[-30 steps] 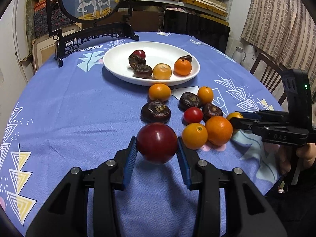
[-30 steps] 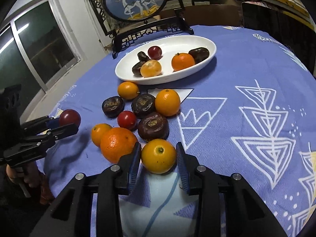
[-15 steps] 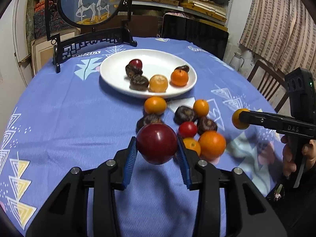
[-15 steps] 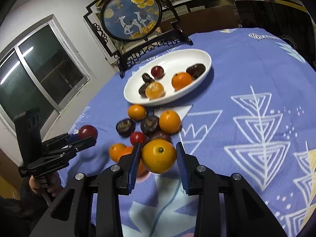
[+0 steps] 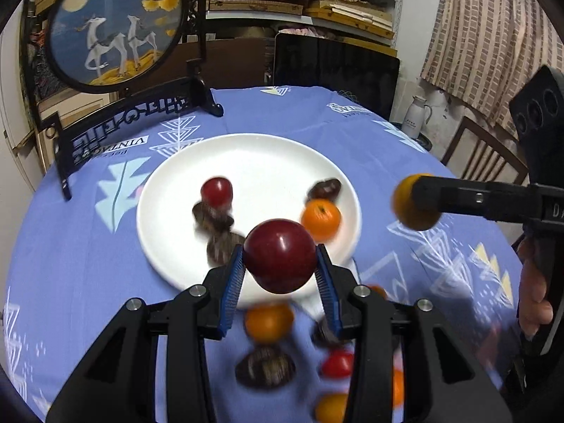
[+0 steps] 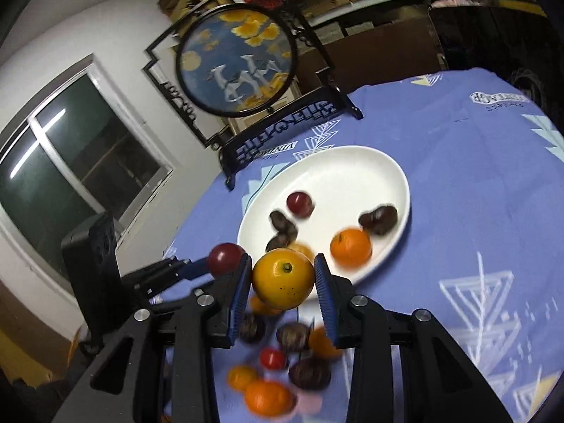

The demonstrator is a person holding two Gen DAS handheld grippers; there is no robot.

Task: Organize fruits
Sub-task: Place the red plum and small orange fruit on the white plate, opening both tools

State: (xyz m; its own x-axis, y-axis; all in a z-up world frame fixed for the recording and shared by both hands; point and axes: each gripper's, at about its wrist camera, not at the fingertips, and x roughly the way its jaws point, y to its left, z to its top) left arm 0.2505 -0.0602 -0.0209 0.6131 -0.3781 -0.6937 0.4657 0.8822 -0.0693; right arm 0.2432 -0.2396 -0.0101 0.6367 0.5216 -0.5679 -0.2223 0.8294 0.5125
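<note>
My left gripper (image 5: 280,269) is shut on a dark red plum (image 5: 280,255) and holds it in the air at the near rim of the white plate (image 5: 253,155). My right gripper (image 6: 283,280) is shut on a yellow-orange citrus (image 6: 283,278), raised near the plate's (image 6: 352,165) near-left edge. The plate holds a red plum (image 5: 216,190), an orange (image 5: 320,215) and dark wrinkled fruits (image 5: 211,215). Several loose fruits (image 5: 269,320) lie blurred on the blue cloth below both grippers.
A round painted screen on a black stand (image 5: 116,24) rises behind the plate. A dark monitor (image 5: 335,67) and a wooden chair (image 5: 483,155) stand beyond the table's far right edge. A window (image 6: 70,162) is at the left.
Both grippers have risen off the cloth with their fruits and moved forward toward the plate. The loose fruits now lie below and behind the fingertips.
</note>
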